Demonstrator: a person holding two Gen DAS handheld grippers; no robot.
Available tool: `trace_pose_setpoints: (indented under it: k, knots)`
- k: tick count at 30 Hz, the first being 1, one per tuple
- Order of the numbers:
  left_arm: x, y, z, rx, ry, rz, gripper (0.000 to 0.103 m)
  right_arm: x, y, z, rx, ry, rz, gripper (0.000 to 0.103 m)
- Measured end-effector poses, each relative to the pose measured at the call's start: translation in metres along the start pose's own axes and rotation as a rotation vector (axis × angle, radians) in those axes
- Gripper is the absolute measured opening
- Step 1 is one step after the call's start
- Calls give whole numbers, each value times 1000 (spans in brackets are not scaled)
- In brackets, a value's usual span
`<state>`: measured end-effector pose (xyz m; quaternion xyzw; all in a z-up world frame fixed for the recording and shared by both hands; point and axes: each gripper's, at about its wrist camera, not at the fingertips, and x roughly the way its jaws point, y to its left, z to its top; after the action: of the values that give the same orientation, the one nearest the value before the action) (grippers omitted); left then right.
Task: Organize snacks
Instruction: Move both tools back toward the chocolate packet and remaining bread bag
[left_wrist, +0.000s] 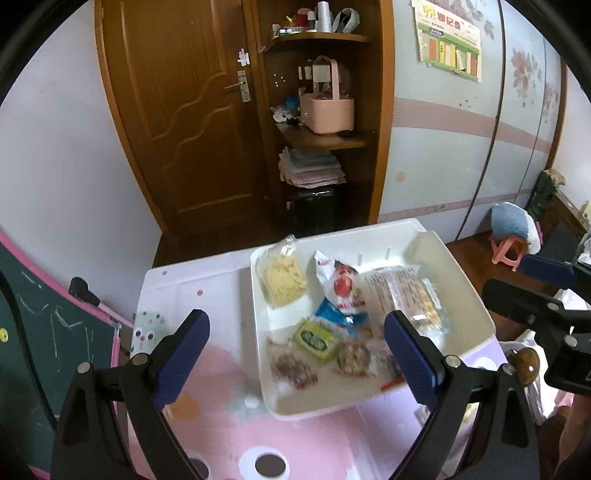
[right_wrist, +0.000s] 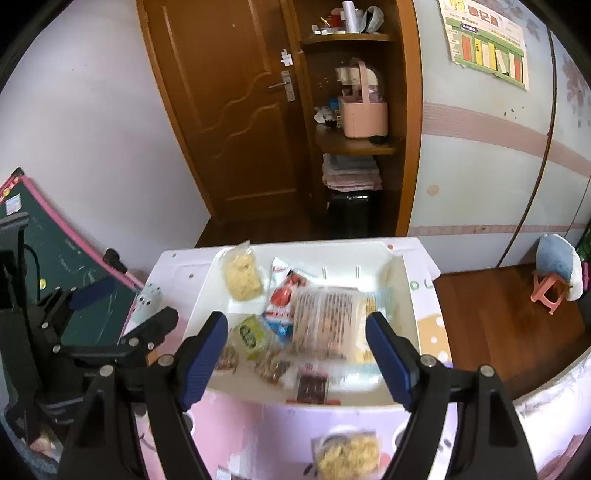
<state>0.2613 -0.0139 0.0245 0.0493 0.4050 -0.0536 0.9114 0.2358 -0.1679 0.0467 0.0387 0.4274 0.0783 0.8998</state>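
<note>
Both my left claw (left_wrist: 295, 350) and right claw (right_wrist: 297, 354) hang spread wide and empty above the white tray (left_wrist: 469, 295). The snacks (left_wrist: 334, 295) lie piled inside it, and one yellow packet (right_wrist: 347, 456) sits on the pink table (left_wrist: 221, 406) beside it.

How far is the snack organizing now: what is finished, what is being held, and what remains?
Done: several packets lie in the white tray, among them the yellow noodle pack and the green packet. In hand: nothing; the left gripper and right gripper are both open and empty. Left: one yellow snack bag lies on the table outside the tray.
</note>
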Motion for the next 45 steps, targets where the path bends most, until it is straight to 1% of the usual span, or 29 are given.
trace_pose_setpoints:
  k: [3,5,9,14,17,21,23,26,29,32,34,37,39,41,42,44,45]
  knots:
    - [-19,-1,-14,-12,-3,-26,95,-20,3,-18,-18,-7,-23,78]
    - [-32,-3,-26,-11,-6,-37,95,-34,3,-31,-23,-29,-21,78]
    - [-50,-11,-48,-1,0,-58,95,-63,-2,-61,-17,-84,-51,78]
    - [-73,-23,-77,8,-38,-92,95,-88,-10,-93,-2,-120,-74,78]
    - [-83,-34,-96,41,-52,-103,95,-101,-13,-111,-17,-152,-95,78]
    - [-88,-49,-118,77,-36,-115,95,-117,-18,-134,-17,-191,-100,78]
    - [-88,-55,-129,91,-36,-132,95,-122,-21,-145,-17,-190,-102,78]
    - [-90,-64,-142,101,-55,-130,95,-123,-26,-159,-14,-176,-120,78]
    - [-90,-72,-157,107,-72,-137,95,-120,-31,-171,-22,-145,-143,78]
    - [-86,-78,-167,99,-46,-153,95,-116,-37,-185,-16,-131,-153,78]
    - [-80,-81,-174,112,-28,-154,95,-113,-42,-196,-10,-128,-163,78]
    - [-69,-86,-188,131,-1,-128,95,-108,-52,-211,7,-119,-154,78]
    - [-59,-86,-199,126,25,-130,95,-103,-60,-222,17,-104,-152,78]
    - [-45,-84,-212,102,69,-124,95,-97,-68,-233,31,-83,-155,78]
    - [-35,-82,-220,84,107,-128,95,-93,-72,-238,42,-65,-157,78]
    - [-21,-76,-231,47,164,-137,95,-79,-82,-247,75,-7,-136,78]
    - [-17,-74,-235,34,180,-142,95,-75,-86,-251,92,14,-125,78]
